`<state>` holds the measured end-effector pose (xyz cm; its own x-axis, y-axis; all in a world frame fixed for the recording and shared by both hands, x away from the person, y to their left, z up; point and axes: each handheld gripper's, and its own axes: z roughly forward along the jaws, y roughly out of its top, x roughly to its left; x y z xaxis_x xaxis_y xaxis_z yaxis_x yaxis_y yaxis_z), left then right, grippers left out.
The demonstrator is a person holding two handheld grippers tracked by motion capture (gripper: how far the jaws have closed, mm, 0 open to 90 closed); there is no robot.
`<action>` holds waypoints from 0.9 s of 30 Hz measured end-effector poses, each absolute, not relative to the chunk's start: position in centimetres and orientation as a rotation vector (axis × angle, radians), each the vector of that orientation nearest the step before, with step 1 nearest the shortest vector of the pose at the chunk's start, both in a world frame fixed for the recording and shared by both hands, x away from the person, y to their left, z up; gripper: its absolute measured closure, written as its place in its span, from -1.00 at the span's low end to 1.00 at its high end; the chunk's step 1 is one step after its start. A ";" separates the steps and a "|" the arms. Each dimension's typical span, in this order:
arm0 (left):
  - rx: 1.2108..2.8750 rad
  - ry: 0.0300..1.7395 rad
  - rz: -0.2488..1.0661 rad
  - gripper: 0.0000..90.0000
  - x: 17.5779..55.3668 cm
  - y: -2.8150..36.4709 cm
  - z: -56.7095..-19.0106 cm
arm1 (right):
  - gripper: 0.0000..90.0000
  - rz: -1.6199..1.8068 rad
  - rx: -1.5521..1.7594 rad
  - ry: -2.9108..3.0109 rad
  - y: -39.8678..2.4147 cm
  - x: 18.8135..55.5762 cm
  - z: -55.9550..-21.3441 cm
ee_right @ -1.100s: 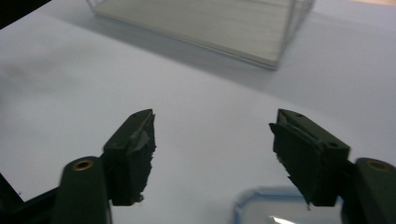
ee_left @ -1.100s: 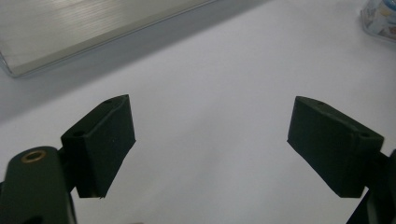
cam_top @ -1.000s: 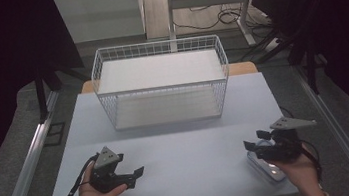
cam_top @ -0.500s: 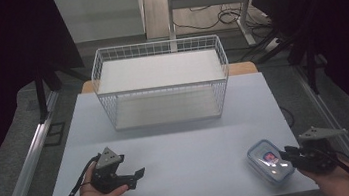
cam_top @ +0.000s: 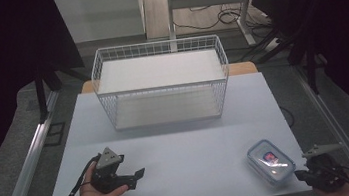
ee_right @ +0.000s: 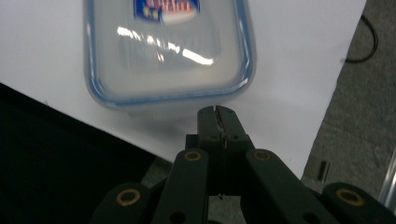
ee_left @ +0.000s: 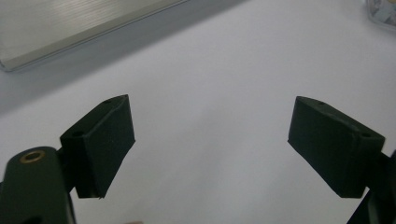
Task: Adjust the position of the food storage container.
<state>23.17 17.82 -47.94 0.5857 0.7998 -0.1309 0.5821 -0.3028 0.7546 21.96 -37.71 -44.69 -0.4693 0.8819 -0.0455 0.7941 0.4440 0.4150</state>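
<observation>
Lidded plastic container (cam_top: pixel 270 161) — near-right corner of the table (cam_top: pixel 183 142), free of both grippers. Right gripper (ee_right: pixel 217 113) — jaws just closed flat together on nothing, tips just short of the container. Left gripper (ee_left: pixel 210 144) — jaws spread wide over bare table. Wire basket (cam_top: pixel 160 82) at the far side.

Nothing really readable here. My clear plastic food box with the blue-rimmed lid (ee_right: pixel 168 51), sitting near right on the table, has a red-and-blue sticker (ee_right: pixel 166 10) with yellow lettering, way too blurry to make out.

You see a clear container (cam_top: pixel 271 161) with blue rim and red-blue label, a white wire basket (cam_top: pixel 161 87), black grippers.
</observation>
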 end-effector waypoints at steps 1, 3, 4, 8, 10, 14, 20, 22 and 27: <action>2.013 1.099 0.344 -0.69 23.2 17.8 -47.9 | 0.98 0.479 1.464 2.450 -37.7 21.9 -44.9; 2.016 1.102 0.343 -0.69 23.2 17.7 -48.0 | 0.98 0.452 1.475 2.470 -37.5 22.0 -45.6; 2.016 1.102 0.343 -0.69 23.2 17.7 -48.0 | 0.98 0.441 1.477 2.482 -37.5 22.1 -46.0; 2.015 1.106 0.345 -0.69 23.2 17.7 -48.0 | 0.98 0.407 1.475 2.487 -37.0 22.6 -46.7; 2.015 1.104 0.344 -0.69 23.2 17.7 -48.0 | 0.98 0.394 1.479 2.473 -36.6 22.9 -46.7; 2.023 1.102 0.344 -0.69 23.2 17.6 -48.1 | 0.98 0.398 1.460 2.467 -35.9 23.2 -46.5; 2.021 1.102 0.345 -0.69 23.2 17.7 -48.1 | 0.98 0.408 1.443 2.459 -35.1 24.5 -46.5; 2.023 1.103 0.345 -0.69 23.3 17.7 -48.1 | 0.98 0.413 1.429 2.459 -34.5 25.2 -46.6; 2.030 1.104 0.341 -0.69 23.3 17.6 -48.3 | 0.98 0.413 1.406 2.464 -33.8 26.1 -46.8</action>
